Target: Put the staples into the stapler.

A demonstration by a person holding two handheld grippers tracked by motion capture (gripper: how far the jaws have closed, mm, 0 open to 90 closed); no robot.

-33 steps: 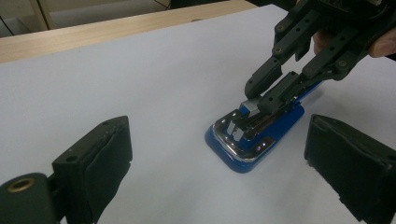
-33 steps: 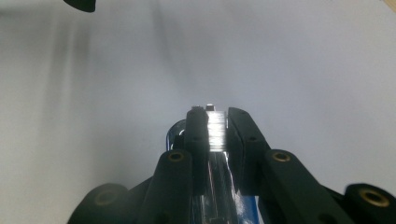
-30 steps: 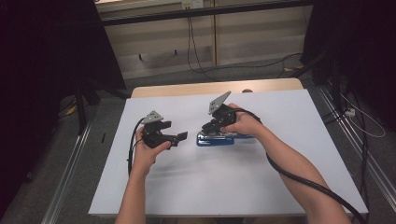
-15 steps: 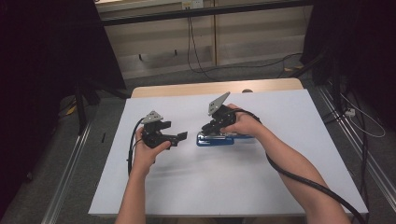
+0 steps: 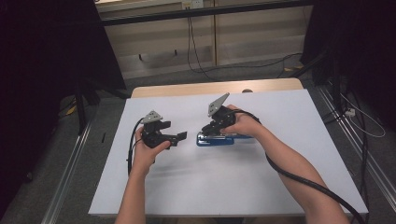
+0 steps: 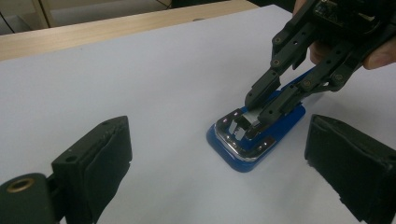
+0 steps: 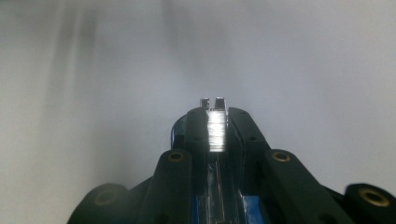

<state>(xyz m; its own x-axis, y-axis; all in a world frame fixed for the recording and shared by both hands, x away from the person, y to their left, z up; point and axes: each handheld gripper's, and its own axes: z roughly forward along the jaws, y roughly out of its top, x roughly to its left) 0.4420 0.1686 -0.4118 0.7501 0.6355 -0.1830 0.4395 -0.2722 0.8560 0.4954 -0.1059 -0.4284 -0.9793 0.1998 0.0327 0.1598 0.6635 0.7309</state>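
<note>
two grippers: both held by hands over the white sheet [image 5: 280, 163], mid-frame in the high view.
left gripper [image 6: 219, 163]: jaws spread wide, holding nothing, left of centre.
right gripper [image 6: 250, 116]: jaws pressed onto the silver metal strip [image 7: 215, 130] of the stapler.
stapler [image 5: 215, 139]: blue, flat on the sheet, just right of centre.
risk: strip looked slick and narrow; a tilted pull could make the jaws slip off or drag the stapler.

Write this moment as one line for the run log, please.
right gripper: shut on stapler metal strip | left gripper: open, beside stapler, apart | stapler: flat on white table
</note>
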